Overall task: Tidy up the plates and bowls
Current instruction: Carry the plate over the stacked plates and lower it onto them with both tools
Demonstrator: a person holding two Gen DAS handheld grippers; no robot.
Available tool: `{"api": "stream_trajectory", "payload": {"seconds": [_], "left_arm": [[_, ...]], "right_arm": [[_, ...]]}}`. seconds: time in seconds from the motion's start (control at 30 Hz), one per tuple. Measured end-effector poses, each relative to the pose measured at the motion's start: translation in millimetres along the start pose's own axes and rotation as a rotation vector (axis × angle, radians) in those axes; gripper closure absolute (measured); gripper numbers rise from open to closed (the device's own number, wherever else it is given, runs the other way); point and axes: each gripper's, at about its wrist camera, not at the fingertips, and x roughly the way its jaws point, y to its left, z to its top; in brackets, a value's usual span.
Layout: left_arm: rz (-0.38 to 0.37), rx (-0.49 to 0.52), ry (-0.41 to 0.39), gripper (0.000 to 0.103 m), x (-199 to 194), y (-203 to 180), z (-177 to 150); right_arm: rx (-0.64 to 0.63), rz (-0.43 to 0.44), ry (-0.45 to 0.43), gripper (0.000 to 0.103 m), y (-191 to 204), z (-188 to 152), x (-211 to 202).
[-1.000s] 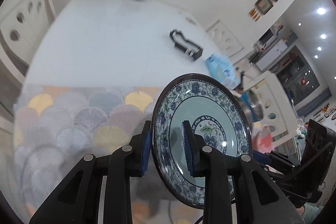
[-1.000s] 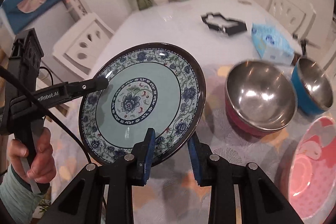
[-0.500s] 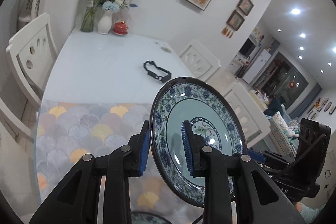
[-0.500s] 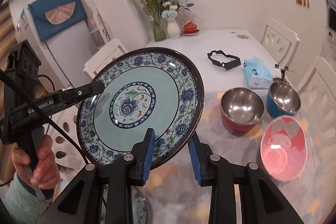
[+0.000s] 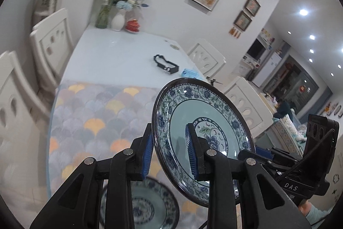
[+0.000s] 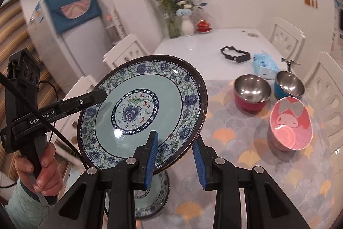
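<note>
Surface: white surface (image 6: 214, 42), scallop mat (image 6: 246, 143), vases at 12 o'clock
Plate (image 6: 141, 113): tilted, face toward 6 o'clock
Left claw (image 5: 169, 151): clamped on plate rim
Right claw (image 6: 175, 156): clamped on plate rim

Two hand-held grippers raised side by side, each angled downward: the left gripper (image 5: 169, 152) has its blue-padded jaws closed on the near rim of a tilted plate (image 5: 214, 121), one pad on the back, one on the face. The right gripper (image 6: 175, 157) clamps the opposite edge of the same plate, jaws narrow, rim between the pads. The person's left hand (image 6: 40, 171), in a pale sleeve, wraps the black handle left of the right jaws.
</note>
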Motion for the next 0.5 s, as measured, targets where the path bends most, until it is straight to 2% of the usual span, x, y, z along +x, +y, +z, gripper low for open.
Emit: {"api": "stream_trajectory", "payload": {"seconds": [0.2, 0.5], "left_arm": [[0.114, -0.067, -0.005, 0.078, -20, -1, -36], [0.191, -0.143, 0.046, 0.078, -26, -9, -96]], "right_arm": [[-0.071, 0.069, 0.047, 0.071, 12, -21, -1], [-0.15, 0.111, 0.125, 0.07, 17, -52, -6]]}}
